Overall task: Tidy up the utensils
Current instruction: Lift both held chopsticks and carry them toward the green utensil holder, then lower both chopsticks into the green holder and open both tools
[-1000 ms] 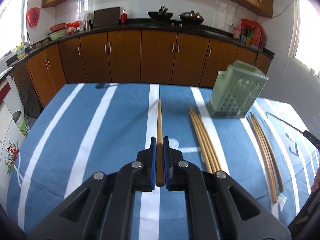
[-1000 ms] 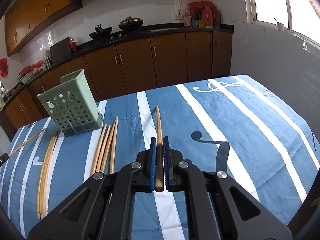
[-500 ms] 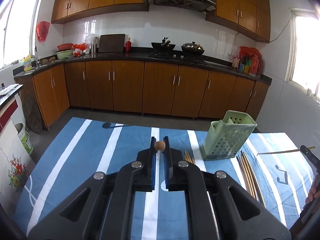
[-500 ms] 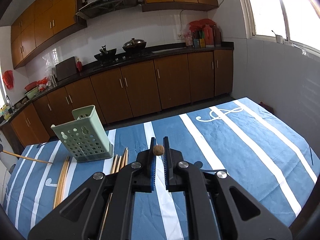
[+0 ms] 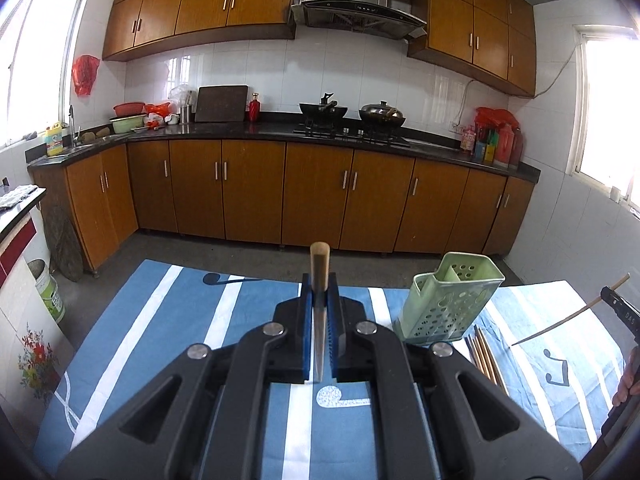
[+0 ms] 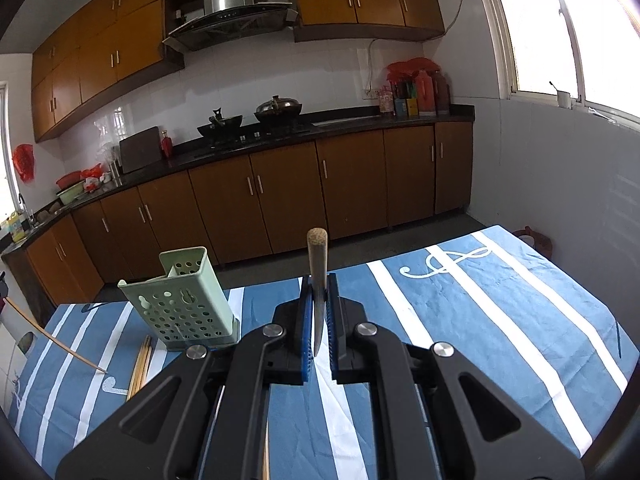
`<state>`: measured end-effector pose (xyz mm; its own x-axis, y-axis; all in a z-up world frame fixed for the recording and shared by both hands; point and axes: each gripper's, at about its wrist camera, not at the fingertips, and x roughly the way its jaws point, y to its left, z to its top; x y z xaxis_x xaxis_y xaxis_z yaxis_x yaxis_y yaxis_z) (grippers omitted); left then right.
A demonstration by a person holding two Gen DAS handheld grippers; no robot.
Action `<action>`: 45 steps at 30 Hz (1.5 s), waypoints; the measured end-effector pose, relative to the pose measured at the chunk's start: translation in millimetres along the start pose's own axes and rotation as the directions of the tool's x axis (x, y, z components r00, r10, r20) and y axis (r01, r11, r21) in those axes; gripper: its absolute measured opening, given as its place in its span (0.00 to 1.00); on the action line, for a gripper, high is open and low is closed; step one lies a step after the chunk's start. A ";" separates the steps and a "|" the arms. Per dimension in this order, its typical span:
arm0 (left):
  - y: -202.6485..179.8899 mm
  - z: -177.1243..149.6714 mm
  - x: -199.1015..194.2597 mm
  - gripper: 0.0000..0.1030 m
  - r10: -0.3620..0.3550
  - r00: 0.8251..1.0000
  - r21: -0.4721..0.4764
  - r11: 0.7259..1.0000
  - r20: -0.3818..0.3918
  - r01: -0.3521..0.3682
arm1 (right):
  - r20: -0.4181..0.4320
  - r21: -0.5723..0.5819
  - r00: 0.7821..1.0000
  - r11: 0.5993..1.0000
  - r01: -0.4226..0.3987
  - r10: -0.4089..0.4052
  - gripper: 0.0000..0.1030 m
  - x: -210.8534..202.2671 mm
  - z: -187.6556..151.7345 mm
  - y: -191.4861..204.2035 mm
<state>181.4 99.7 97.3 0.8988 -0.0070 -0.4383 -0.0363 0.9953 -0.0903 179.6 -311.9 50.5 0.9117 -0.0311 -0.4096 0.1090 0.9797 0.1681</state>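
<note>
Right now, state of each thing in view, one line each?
left gripper: shut on a chopstick, raised off the table.
right gripper: shut on a second chopstick, raised.
green holder: upright on the tablecloth, no utensils visible inside.
loose chopsticks: flat on the cloth beside the holder.

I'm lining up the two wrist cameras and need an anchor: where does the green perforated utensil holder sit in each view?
Left wrist view: the green utensil holder stands on the blue striped tablecloth, right of centre, just right of the left gripper.
Right wrist view: the holder stands left of centre, left of the right gripper.
Shared landmark: the range hood above the stove.
</note>
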 end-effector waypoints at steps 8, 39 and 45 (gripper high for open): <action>-14.4 50.6 -8.9 0.07 -0.029 0.996 -0.010 0.999 0.088 0.030 | 0.136 0.029 0.988 0.996 -0.080 0.076 0.07 -19.6 61.8 12.4; -122.4 66.8 64.7 0.07 -0.200 0.971 -0.007 0.979 0.134 0.203 | -0.065 -0.031 0.960 0.961 -0.275 0.272 0.07 52.4 73.7 80.5; -122.2 54.1 89.4 0.07 -0.179 0.980 -0.023 0.983 0.080 0.182 | -0.080 -0.039 0.958 0.960 -0.278 0.274 0.07 52.8 69.4 78.9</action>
<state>289.8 -17.2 117.6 0.9229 -0.1777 -0.3417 0.1177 0.9749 -0.1889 263.9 -250.0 104.4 0.8717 0.2547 -0.4185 -0.1641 0.9567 0.2404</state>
